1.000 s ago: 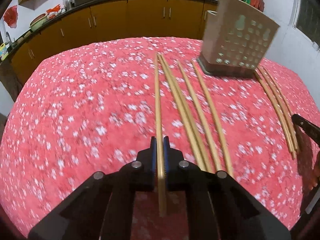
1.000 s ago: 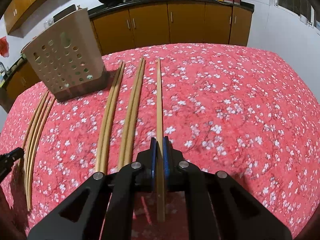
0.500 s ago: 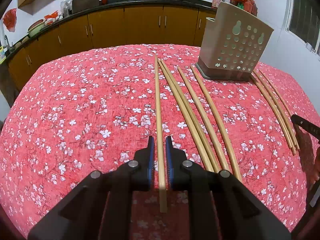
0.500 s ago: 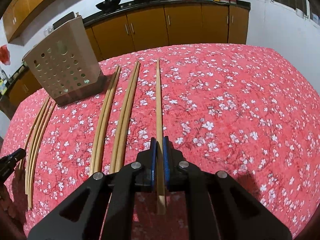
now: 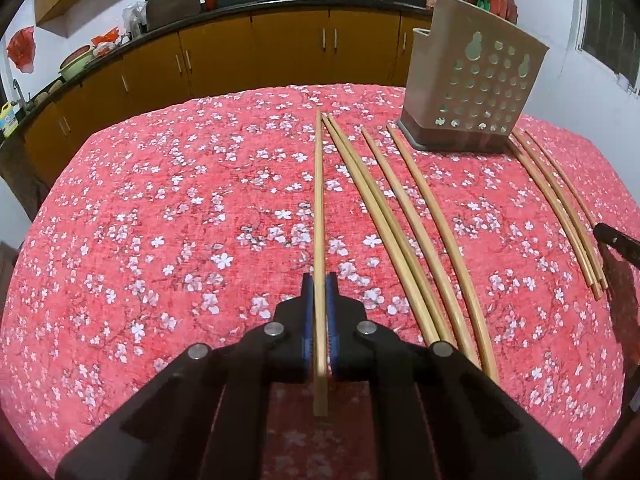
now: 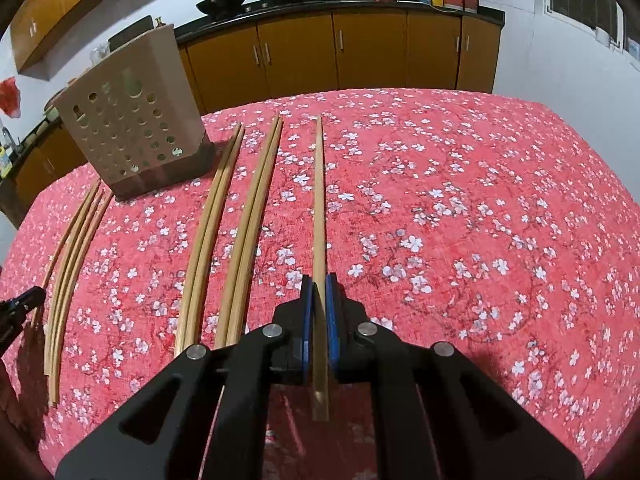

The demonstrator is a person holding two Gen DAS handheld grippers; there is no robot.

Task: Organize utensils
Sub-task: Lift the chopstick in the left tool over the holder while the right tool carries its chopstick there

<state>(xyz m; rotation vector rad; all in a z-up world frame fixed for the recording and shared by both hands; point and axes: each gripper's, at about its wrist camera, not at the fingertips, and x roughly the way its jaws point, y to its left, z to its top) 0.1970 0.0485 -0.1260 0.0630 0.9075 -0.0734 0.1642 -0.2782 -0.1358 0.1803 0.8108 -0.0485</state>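
My left gripper (image 5: 319, 285) is shut on a long bamboo chopstick (image 5: 318, 208) that points forward over the red floral tablecloth (image 5: 160, 220). My right gripper (image 6: 319, 285) is shut on another bamboo chopstick (image 6: 319, 208), held the same way. A beige perforated utensil holder (image 5: 476, 80) stands at the far right in the left wrist view and at the far left in the right wrist view (image 6: 132, 120). Several more chopsticks (image 5: 424, 232) lie in rows on the cloth between the grippers; they also show in the right wrist view (image 6: 236, 232).
A further bundle of chopsticks (image 5: 560, 208) lies beyond the holder, near the other gripper's tip (image 5: 618, 242). Orange kitchen cabinets (image 5: 280, 52) with woks on the counter run along the back. A white wall (image 6: 560, 80) stands on the right.
My left gripper opened slightly around its chopstick half a second ago and has closed on it again. Both views have tilted up a little. The right gripper kept its grip.
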